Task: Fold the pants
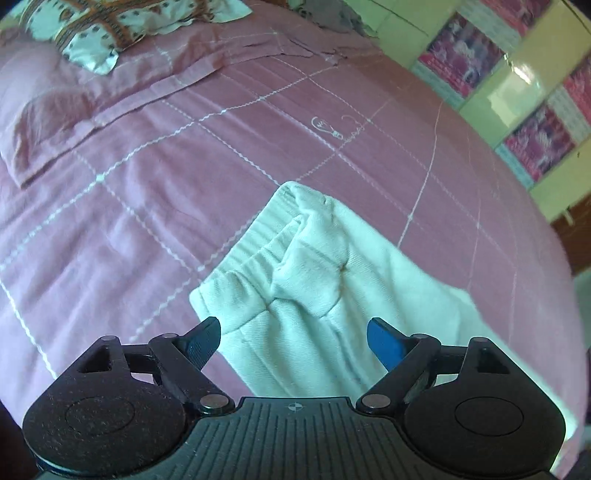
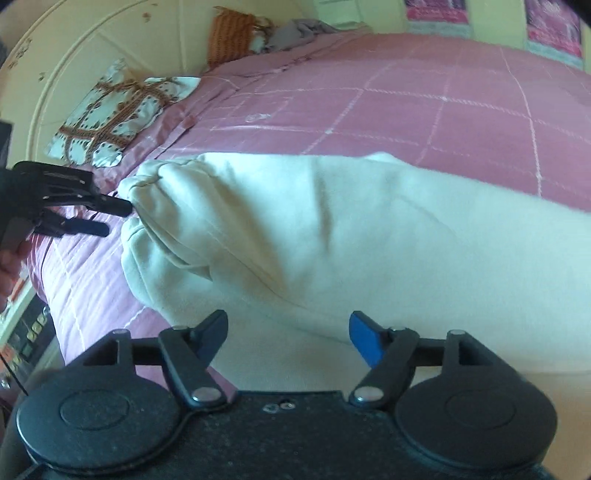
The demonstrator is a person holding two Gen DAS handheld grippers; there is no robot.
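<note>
White pants [image 1: 314, 280] lie folded lengthwise on the pink bedspread [image 1: 147, 206], elastic waistband toward the far left. My left gripper [image 1: 293, 341] is open and empty, hovering just over the waist end. In the right wrist view the pants [image 2: 332, 229] stretch across the bed and the left gripper [image 2: 120, 218] is open beside the waistband edge. My right gripper [image 2: 288, 336] is open and empty, just above the near edge of the pants.
A patterned pillow [image 1: 85, 33] lies at the head of the bed, also in the right wrist view [image 2: 110, 118]. A grey garment [image 2: 295, 33] is heaped at the far corner. A tiled wall [image 1: 517, 92] runs along the bed's right side.
</note>
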